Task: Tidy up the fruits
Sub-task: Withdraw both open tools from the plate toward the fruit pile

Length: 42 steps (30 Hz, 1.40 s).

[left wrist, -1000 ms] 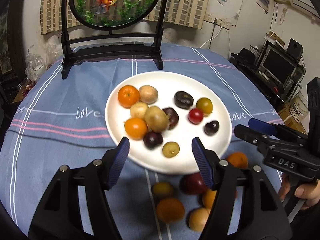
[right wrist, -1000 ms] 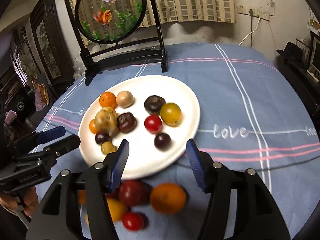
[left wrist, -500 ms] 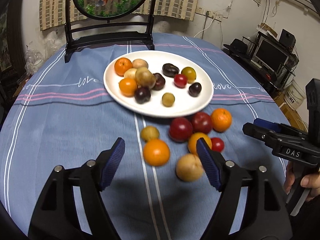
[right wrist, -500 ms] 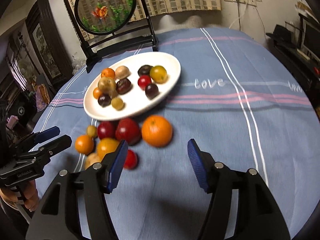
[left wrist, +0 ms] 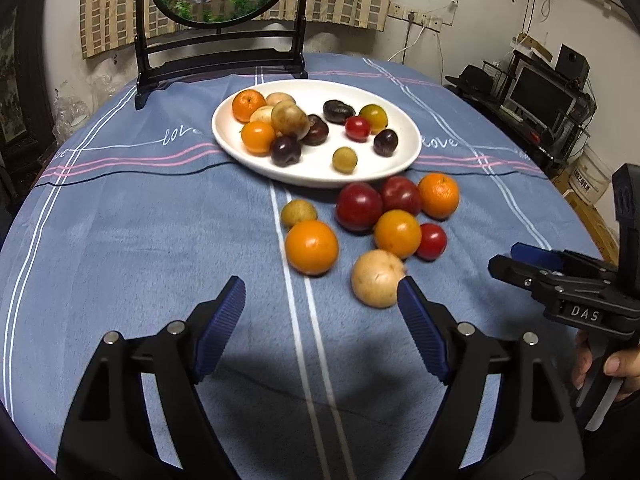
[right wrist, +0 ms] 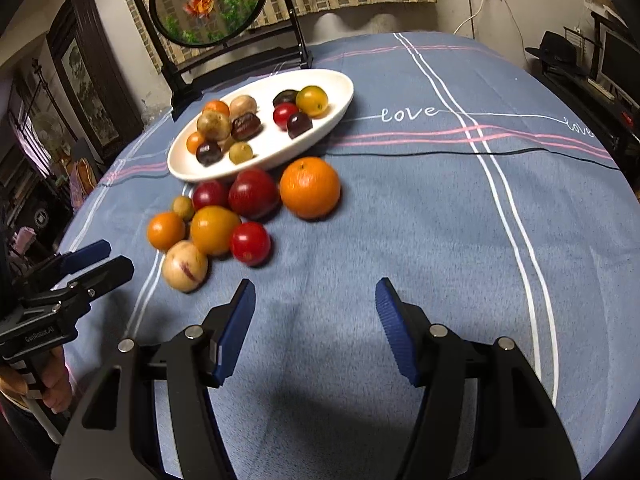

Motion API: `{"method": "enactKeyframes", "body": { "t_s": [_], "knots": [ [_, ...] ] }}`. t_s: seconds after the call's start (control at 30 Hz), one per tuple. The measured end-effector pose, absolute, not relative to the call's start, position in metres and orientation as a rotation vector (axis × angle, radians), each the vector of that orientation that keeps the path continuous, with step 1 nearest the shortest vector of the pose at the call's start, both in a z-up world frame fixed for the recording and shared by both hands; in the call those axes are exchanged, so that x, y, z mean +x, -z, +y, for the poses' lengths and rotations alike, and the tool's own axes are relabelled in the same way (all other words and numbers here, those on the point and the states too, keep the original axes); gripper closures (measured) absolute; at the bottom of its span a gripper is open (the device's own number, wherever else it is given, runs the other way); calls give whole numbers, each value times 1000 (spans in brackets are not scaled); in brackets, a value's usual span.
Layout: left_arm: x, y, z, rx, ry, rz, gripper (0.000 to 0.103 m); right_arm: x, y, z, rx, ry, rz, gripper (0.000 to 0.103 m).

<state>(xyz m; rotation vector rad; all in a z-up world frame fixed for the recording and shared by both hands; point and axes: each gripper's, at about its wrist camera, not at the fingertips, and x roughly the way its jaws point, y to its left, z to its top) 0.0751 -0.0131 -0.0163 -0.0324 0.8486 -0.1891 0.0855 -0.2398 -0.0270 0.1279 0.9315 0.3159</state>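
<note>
A white plate (left wrist: 404, 128) (right wrist: 340, 98) holds several oranges, plums, tomatoes and pale round fruits. Several loose fruits lie on the blue cloth just in front of it: a big orange (left wrist: 311, 247) (right wrist: 165, 230), a beige fruit (left wrist: 377, 278) (right wrist: 185, 266), a red tomato (left wrist: 430, 241) (right wrist: 250, 243), another orange (right wrist: 310, 188) (left wrist: 439, 195). My left gripper (left wrist: 321, 294) hovers near the beige fruit, its jaws opening with nothing between them. My right gripper (right wrist: 315, 292) is open and empty over bare cloth, to the right of the pile.
A round fish picture on a black stand (left wrist: 220, 52) (right wrist: 224, 52) rises behind the plate. The table edge falls away on the right towards a monitor and shelves (left wrist: 544, 96). A hand (left wrist: 616, 364) grips the right tool's handle.
Both grippers have pulled back from the plate towards the near side of the table. The loose fruits now lie ahead of the fingers. The left jaws stand wider.
</note>
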Motion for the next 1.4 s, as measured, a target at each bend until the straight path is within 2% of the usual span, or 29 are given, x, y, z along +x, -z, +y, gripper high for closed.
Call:
{"method": "enactKeyframes", "body": {
  "t_s": [0.8,0.83,0.9,1.03,1.17,1.4],
  "knots": [
    [76,42,6,-74,220,917,20,115,34,-174,-139,-394,968,40],
    [76,42,6,-74,222,918,20,118,34,-172,-149,-394,969,42],
    [76,43,6,-72,223,920,20,126,37,-168,-165,-402,983,55],
    [80,40,7,-49,213,915,20,136,41,-162,-201,-416,991,60],
    [91,38,15,-70,200,926,20,135,41,-167,-175,-434,972,74],
    [114,36,8,-95,204,954,21,121,39,-187,-120,-423,965,74]
  ]
}}
